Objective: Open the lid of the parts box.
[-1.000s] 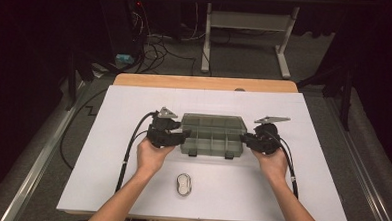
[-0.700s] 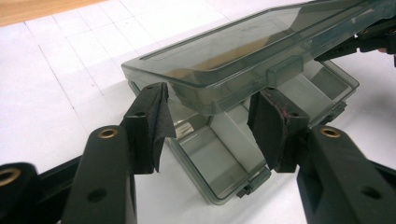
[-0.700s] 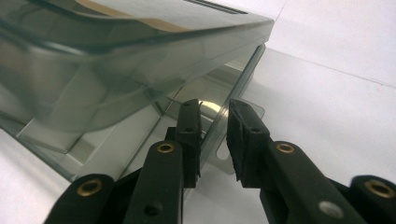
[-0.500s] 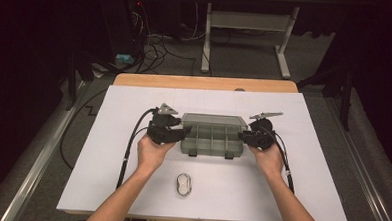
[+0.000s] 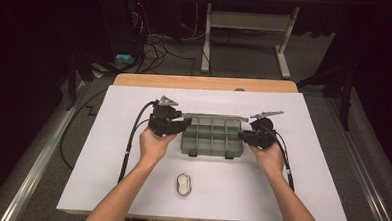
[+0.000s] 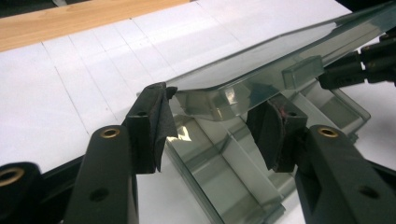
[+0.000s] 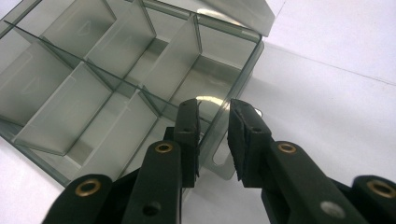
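Sitting mid-counter on the white sheet, the smoky clear plastic compartment box [image 5: 212,136] has its lid [image 6: 280,65] raised at a tilt. The left tongs [image 6: 212,123] are at its left end, spread around the lid's corner; their jaws have just been closing. The right tongs [image 7: 214,140] straddle the box's right end wall, pads not pressing. A small white oval piece [image 5: 184,184] lies nearer the person on the counter [image 5: 305,195].

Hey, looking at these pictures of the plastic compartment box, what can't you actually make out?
- Box contents: high view too small, dark plastic; the compartments in the right gripper view look empty, the rest cut off by the frame.
- Left claw grip on the lid: touching or not is unclear.
- White object near the person: too small to identify.
- Right claw: straddles the box wall, contact unclear.
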{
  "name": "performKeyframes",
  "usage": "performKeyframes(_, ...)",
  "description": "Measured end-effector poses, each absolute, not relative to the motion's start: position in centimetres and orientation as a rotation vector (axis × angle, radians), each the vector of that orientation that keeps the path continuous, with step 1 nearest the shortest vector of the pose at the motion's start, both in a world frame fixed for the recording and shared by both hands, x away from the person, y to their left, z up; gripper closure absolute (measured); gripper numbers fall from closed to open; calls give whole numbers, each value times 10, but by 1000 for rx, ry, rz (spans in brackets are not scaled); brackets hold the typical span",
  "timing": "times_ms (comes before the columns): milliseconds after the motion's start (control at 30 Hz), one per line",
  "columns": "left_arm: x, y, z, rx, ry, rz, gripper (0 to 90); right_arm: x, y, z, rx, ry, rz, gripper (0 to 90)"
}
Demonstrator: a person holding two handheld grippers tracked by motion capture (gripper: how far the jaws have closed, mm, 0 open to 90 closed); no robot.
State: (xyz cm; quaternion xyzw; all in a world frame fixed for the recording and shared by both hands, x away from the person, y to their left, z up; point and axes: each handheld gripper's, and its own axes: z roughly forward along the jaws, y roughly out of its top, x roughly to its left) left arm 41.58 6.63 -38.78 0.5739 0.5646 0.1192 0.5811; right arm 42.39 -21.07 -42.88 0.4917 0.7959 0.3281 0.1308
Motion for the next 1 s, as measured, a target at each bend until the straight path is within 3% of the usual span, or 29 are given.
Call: performKeyframes(1000,457,64,-392,1292,1353,275,567,426,-212,-428,1416,2335,950,744)
